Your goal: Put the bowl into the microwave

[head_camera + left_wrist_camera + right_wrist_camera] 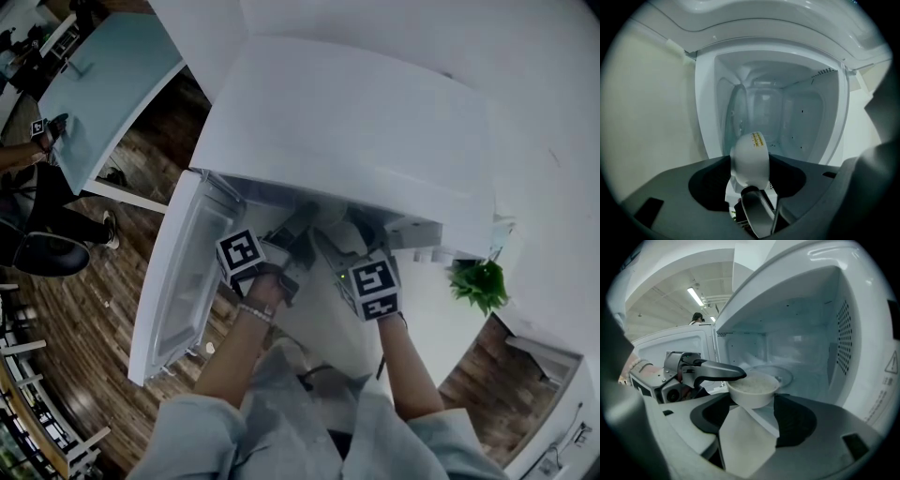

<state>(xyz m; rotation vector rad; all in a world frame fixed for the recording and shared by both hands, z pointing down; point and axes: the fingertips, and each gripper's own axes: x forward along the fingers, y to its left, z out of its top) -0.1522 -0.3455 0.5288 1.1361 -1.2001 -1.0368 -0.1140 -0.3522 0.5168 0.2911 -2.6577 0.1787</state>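
A white bowl (pixel 753 389) filled with rice hangs at the mouth of the open microwave (pixel 356 131). My left gripper (pixel 759 206) is shut on its near rim. In the left gripper view the bowl (pixel 749 159) shows its outer wall and a yellow sticker, with the empty cavity (pixel 778 112) behind it. In the right gripper view the left gripper's dark finger (pixel 717 371) lies over the rim, and the glass turntable (pixel 780 373) sits just beyond the bowl. My right gripper (pixel 743 416) is shut and empty, its tips just below and in front of the bowl.
The microwave door (pixel 183 281) is swung wide open to the left. The microwave stands on a white counter (pixel 441 319), with a green plant (pixel 480 281) to its right. A person (pixel 37 169) stands by a pale table (pixel 103 84) at the far left.
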